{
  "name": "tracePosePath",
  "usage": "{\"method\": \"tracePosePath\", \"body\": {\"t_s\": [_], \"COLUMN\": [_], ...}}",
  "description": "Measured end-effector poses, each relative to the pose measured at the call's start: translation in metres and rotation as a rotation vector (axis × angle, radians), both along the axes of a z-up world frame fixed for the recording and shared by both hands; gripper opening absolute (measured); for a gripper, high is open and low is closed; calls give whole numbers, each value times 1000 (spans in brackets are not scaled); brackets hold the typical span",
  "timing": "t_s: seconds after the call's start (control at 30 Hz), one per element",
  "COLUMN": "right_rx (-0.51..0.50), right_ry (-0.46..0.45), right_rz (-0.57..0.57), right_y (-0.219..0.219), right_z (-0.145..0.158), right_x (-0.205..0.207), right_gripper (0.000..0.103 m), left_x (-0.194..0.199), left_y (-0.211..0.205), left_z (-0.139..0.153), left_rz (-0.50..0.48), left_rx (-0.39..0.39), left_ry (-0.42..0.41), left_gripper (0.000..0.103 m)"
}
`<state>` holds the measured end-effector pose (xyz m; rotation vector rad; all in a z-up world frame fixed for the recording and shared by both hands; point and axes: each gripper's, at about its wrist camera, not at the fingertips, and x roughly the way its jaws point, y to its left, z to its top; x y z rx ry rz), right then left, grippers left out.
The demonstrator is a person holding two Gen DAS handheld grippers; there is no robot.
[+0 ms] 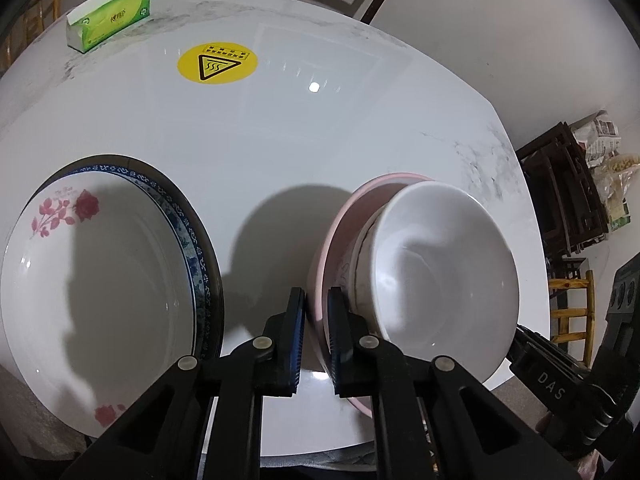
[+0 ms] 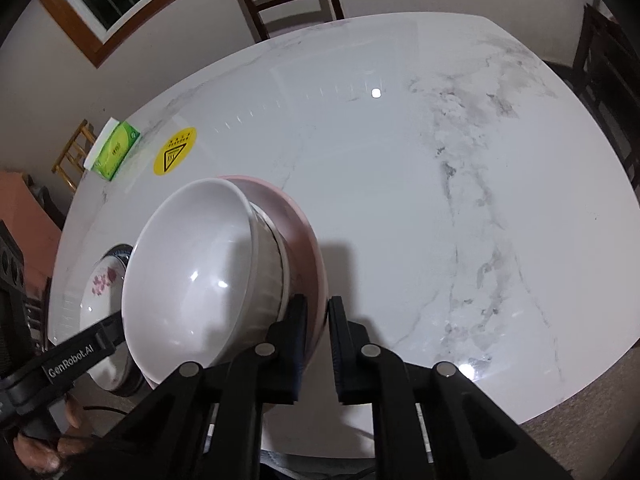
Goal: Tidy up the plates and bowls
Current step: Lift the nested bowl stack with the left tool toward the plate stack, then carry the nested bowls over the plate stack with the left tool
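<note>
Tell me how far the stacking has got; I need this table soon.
Done: three plates stacked; white bowl nested in the pink bowl. In hand: left hand-held gripper and right hand-held gripper clamp the pink rim. Left: putting that stack away.

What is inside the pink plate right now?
A stack of bowls sits in the pink plate: a white bowl on top, nested in a patterned bowl whose side only shows. The plate's centre is covered.
</note>
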<state>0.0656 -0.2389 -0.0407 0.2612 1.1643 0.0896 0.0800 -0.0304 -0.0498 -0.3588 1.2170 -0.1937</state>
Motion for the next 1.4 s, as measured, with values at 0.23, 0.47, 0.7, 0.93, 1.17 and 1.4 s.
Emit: {"method": "tracePosePath", "body": {"t_s": [0.23, 0.47, 0.7, 0.93, 1.17, 1.4], "right_rx": [4, 8, -4, -12, -17, -14], "right_ry": [2, 3, -10, -26, -47, -49], "right_rz": [-6, -4, 16, 53, 106, 175], "right_y": [0, 3, 14, 33, 62, 101], "right_z": [0, 3, 15, 33, 49, 57], "right_x": [0, 0, 2, 4, 7, 10], "right_gripper": [11, 11, 11, 11, 11, 11], "left_x": [0, -1, -2, -6, -12, -20], "left_y": [0, 2, 9, 23, 51, 85], "left_z": [2, 8, 18, 34, 51, 63], "left_rz": [-10, -6, 5, 28, 64, 114], "left_rx": [12, 19, 18, 19, 35, 62], "left_ry": [-8, -18, -28, -44, -68, -80], "left_gripper": [8, 8, 8, 8, 8, 8]}}
